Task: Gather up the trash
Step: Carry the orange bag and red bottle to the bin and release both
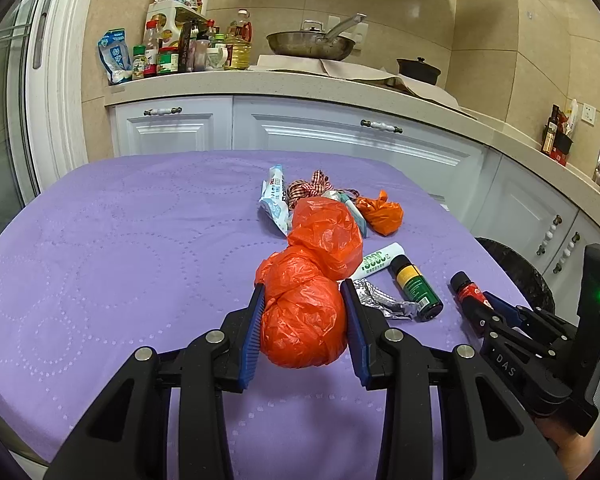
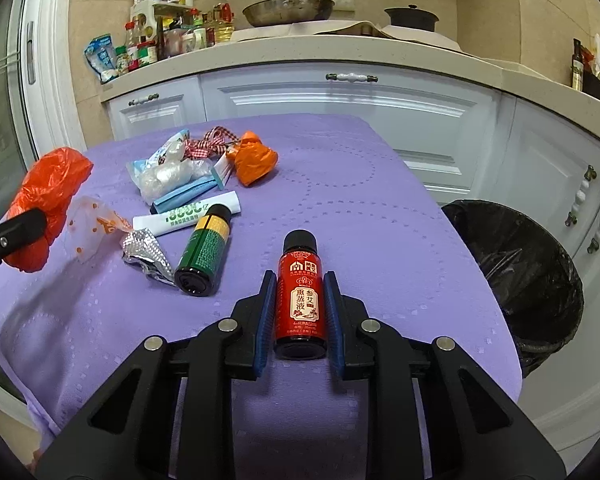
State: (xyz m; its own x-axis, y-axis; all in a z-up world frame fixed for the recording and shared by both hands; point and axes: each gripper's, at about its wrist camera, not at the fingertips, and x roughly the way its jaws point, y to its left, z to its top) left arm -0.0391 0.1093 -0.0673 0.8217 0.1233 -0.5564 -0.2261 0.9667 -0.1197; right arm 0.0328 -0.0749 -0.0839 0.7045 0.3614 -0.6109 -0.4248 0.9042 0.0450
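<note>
My left gripper [image 1: 303,292] is shut on a crumpled orange plastic bag [image 1: 300,320], which bulges out ahead of the pads over the purple tablecloth [image 1: 120,240]. In the right wrist view the same bag [image 2: 48,196] shows at the far left, with one left finger [image 2: 12,232] on it. My right gripper [image 2: 300,280] is shut on a small red bottle [image 2: 300,296] with a black cap, lying on the cloth, cap pointing away. The left wrist view also catches that red bottle [image 1: 466,286] in the right gripper [image 1: 484,300].
Loose on the cloth lie a green bottle [image 2: 206,248], a white tube [image 2: 188,216], crumpled foil [image 2: 146,250], wrappers [image 2: 164,176], a checked ribbon [image 2: 208,144] and a small orange bag [image 2: 252,160]. A black-lined bin [image 2: 520,264] stands off the table's right edge. White cabinets run behind.
</note>
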